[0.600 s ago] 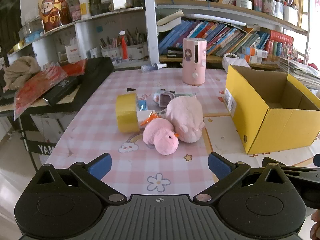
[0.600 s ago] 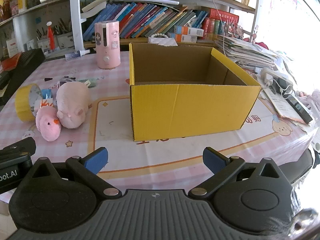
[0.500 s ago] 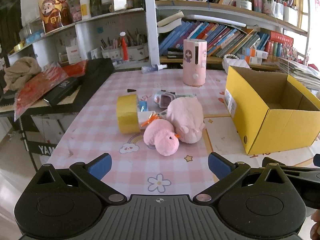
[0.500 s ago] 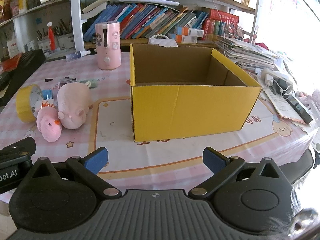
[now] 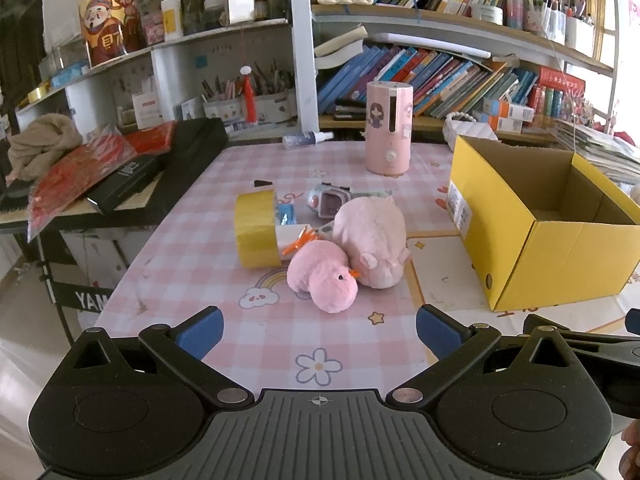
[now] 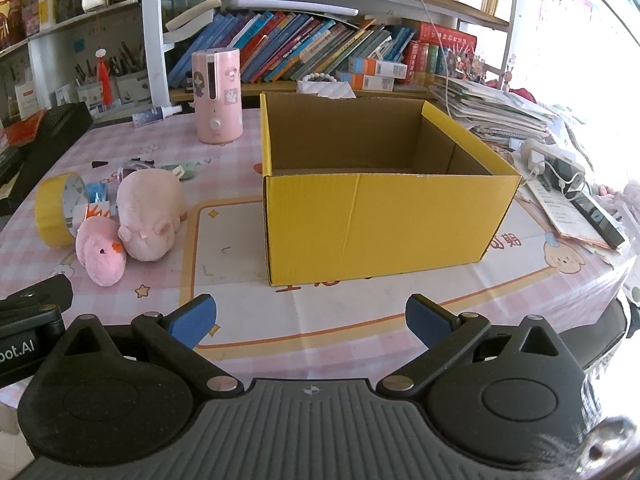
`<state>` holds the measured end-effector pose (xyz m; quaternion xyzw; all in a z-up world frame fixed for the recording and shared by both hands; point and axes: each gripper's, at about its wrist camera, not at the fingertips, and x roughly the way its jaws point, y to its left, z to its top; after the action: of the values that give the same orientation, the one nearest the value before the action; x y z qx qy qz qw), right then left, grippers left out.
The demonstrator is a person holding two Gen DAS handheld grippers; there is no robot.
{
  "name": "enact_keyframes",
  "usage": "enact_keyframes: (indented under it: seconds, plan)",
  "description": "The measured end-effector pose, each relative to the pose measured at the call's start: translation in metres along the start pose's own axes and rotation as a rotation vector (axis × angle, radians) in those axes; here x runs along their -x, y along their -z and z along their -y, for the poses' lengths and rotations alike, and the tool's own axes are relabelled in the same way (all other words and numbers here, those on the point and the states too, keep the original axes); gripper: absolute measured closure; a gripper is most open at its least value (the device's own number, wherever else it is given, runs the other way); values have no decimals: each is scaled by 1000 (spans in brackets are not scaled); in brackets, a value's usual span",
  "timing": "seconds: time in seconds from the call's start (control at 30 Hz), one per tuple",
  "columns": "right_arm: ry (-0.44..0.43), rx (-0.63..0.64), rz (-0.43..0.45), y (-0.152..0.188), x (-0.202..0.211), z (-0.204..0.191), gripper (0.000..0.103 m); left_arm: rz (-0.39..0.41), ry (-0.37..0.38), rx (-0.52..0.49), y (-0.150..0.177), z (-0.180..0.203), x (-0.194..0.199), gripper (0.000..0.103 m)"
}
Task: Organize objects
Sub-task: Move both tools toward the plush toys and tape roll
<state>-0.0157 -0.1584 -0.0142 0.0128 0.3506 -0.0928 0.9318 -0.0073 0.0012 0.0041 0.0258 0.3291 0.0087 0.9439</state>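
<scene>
An open yellow cardboard box (image 6: 384, 216) stands on the pink checked table, seen at the right (image 5: 532, 240) in the left wrist view. To its left lie a small pink plush chick (image 5: 324, 276), a larger pink plush pig (image 5: 372, 236), a yellow tape roll (image 5: 254, 230) and a toy watch (image 5: 330, 200). My left gripper (image 5: 319, 330) hovers open in front of the plush toys, nothing between its blue pads. My right gripper (image 6: 310, 314) is open before the box's front wall, also holding nothing.
A pink cylindrical appliance (image 6: 217, 96) stands at the back of the table. Bookshelves (image 6: 320, 48) line the rear. Papers, a power strip and a remote (image 6: 576, 196) crowd the right edge. A black keyboard (image 5: 160, 168) with red bags sits off the table's left side.
Both views have crept slightly closer to the table; the objects sit a little lower in frame. Both grippers stay open and no object has moved.
</scene>
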Motion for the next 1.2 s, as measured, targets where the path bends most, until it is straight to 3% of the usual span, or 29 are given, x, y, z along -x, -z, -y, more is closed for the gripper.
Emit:
enact_keyframes:
  seconds: [0.4, 1.2]
  plan:
    - [-5, -10, 6, 0, 2, 1, 1, -9, 25, 16, 1, -2, 0, 0]
    - [-66, 6, 44, -3, 8, -14, 1, 7, -12, 60, 1, -24, 1, 0]
